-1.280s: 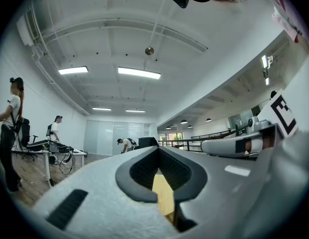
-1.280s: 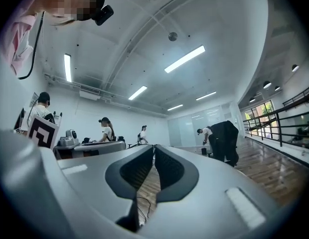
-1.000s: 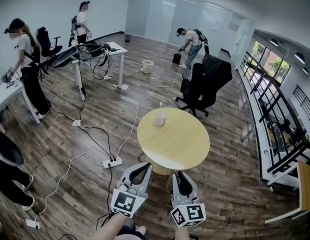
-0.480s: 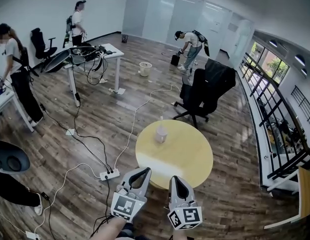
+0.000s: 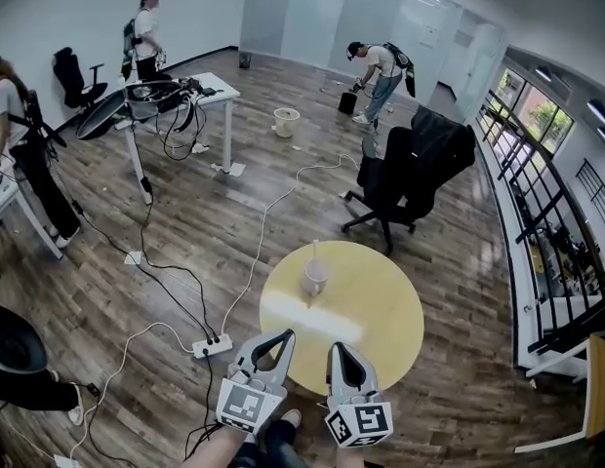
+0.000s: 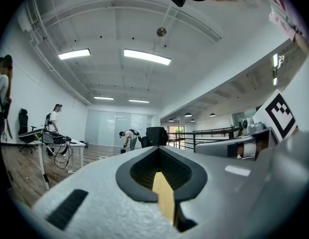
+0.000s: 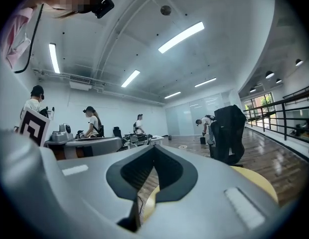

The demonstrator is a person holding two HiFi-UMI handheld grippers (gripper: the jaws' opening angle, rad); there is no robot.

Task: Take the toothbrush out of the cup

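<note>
A translucent cup point(image 5: 314, 279) stands on the round yellow table point(image 5: 366, 325), towards its far left side. A pale toothbrush point(image 5: 314, 253) sticks upright out of the cup. My left gripper point(image 5: 284, 337) hangs at the table's near edge with its tips together and nothing in them. My right gripper point(image 5: 340, 348) is beside it over the near rim, also shut and empty. Both are well short of the cup. In the left gripper view the left gripper point(image 6: 158, 151) shows only a strip of tabletop point(image 6: 164, 198) through its jaws. The right gripper point(image 7: 153, 148) points level over the table point(image 7: 256, 179).
A black office chair point(image 5: 412, 174) draped with a dark jacket stands just beyond the table. A power strip point(image 5: 213, 344) and white cables lie on the wood floor to the left. A white desk point(image 5: 176, 96), a bucket point(image 5: 285, 122) and several people are farther off. A railing point(image 5: 542, 222) runs along the right.
Both grippers have been carried forward to the table's near edge. The table and cup now sit closer and lower in the head view.
</note>
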